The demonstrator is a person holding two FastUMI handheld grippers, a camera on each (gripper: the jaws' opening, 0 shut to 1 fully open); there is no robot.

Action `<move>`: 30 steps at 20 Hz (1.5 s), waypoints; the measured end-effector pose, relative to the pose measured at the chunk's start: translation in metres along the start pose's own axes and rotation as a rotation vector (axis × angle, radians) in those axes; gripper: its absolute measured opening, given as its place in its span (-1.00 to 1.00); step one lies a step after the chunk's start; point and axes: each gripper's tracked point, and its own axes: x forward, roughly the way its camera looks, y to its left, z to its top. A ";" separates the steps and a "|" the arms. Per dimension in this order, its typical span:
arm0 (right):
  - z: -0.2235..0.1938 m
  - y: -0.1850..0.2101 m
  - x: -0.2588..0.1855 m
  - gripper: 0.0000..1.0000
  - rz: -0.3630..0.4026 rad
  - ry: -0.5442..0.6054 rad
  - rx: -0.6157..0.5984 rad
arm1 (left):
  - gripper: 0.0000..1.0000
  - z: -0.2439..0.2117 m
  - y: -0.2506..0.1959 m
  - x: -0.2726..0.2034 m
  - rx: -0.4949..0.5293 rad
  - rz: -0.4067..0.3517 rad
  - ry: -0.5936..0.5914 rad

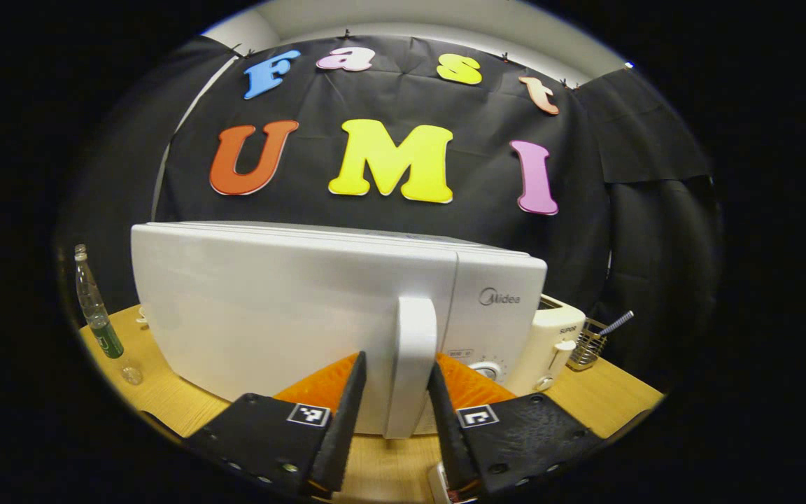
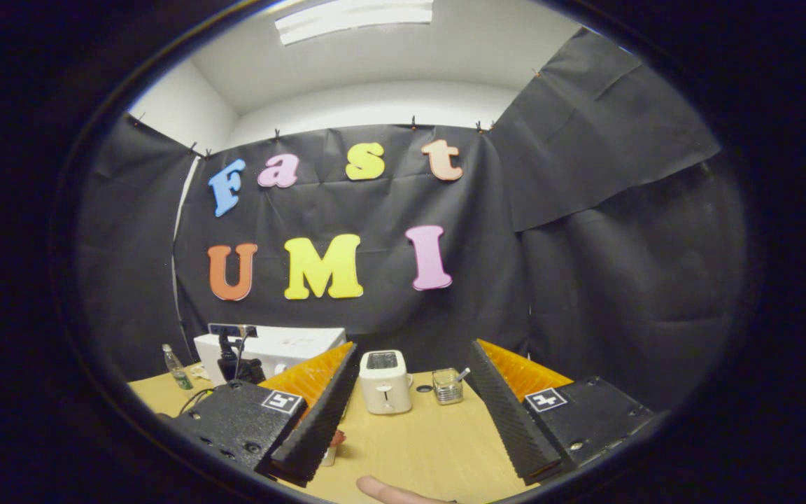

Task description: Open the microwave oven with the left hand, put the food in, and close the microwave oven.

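- On the far left of the left gripper view a clear bottle (image 1: 95, 308) stands upright on the bench (image 1: 165, 399), beside the microwave oven (image 1: 291, 308) and apart from it.
- The microwave oven sits on the bench straight ahead of the left gripper (image 1: 396, 413), its door shut and flush with the body.
- The door handle (image 1: 411, 364) is a vertical bar, long axis upright. It stands between the two fingers (image 1: 343, 413) of the left gripper, one finger on each side. They bracket it closely, but I cannot tell whether they are already pressing on it.
- My reading: the door's free edge is at the handle and its hinge on the far left, so a pull toward the camera should swing it open.
- Right of the microwave oven stand a toaster (image 1: 553, 343), then a wire basket (image 1: 587, 346) holding a utensil.
- In the right gripper view the right gripper (image 2: 410, 413) hangs released over the bench, fingers spread wide with nothing between them, well apart from the microwave oven, so the left is nearer.
- Low beside its left finger something red and white (image 2: 333, 448) peeps out, possibly the food, too hidden to be sure.
- A fingertip (image 2: 382, 490) shows at the bottom edge.
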 end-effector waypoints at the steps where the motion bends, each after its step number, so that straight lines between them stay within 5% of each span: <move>1: -0.005 -0.001 0.002 0.80 -0.006 0.013 -0.008 | -0.53 0.000 0.001 0.001 0.019 0.009 0.006; 3: -0.011 -0.001 0.001 1.00 -0.008 0.033 -0.020 | -0.72 -0.001 0.005 0.000 0.041 0.029 0.013; 4: -0.011 0.000 0.001 0.80 -0.007 0.040 -0.019 | -0.73 -0.002 0.004 0.002 0.034 0.026 0.014; 5: -0.012 -0.001 -0.001 1.00 -0.008 0.044 -0.013 | -0.72 -0.003 0.003 0.002 0.018 0.016 0.028; 8: -0.014 -0.005 -0.005 1.00 -0.020 0.053 -0.007 | -0.71 -0.008 0.003 -0.001 0.034 0.006 0.048; 9: -0.013 -0.005 -0.007 1.00 -0.025 0.051 -0.004 | -0.86 -0.007 0.003 -0.002 0.052 -0.005 0.045; 11: -0.010 -0.006 -0.012 0.80 -0.029 0.044 -0.006 | -0.86 -0.006 0.003 -0.014 0.033 -0.009 0.054; 12: -0.008 -0.007 -0.015 1.00 -0.029 0.036 -0.012 | -0.86 0.000 0.004 -0.019 0.049 -0.009 0.024; 14: -0.005 -0.011 -0.021 1.00 -0.043 0.031 -0.017 | -0.89 -0.008 0.006 -0.037 0.059 -0.027 0.030; 15: -0.004 -0.009 -0.025 0.80 -0.042 0.028 -0.021 | -0.87 -0.008 0.006 -0.046 0.043 -0.039 0.022; 16: -0.001 -0.005 -0.029 1.00 -0.036 0.024 -0.022 | -0.87 -0.009 0.008 -0.056 0.030 -0.049 0.027; 18: 0.004 0.007 -0.040 1.00 -0.013 0.014 -0.021 | -0.87 -0.011 0.013 -0.076 0.026 -0.065 0.034; 19: 0.007 0.012 -0.046 0.80 0.000 0.007 -0.022 | -0.88 -0.012 0.016 -0.086 0.035 -0.074 0.034; 21: 0.012 0.021 -0.059 0.80 0.017 -0.006 -0.022 | -0.88 -0.014 0.023 -0.104 0.039 -0.089 0.034; 22: 0.015 0.024 -0.065 1.00 0.019 -0.013 -0.023 | -0.88 -0.015 0.028 -0.114 0.038 -0.091 0.032; 30: 0.014 0.053 -0.085 1.00 0.042 -0.023 -0.043 | -0.85 -0.019 0.073 -0.183 0.039 -0.076 0.012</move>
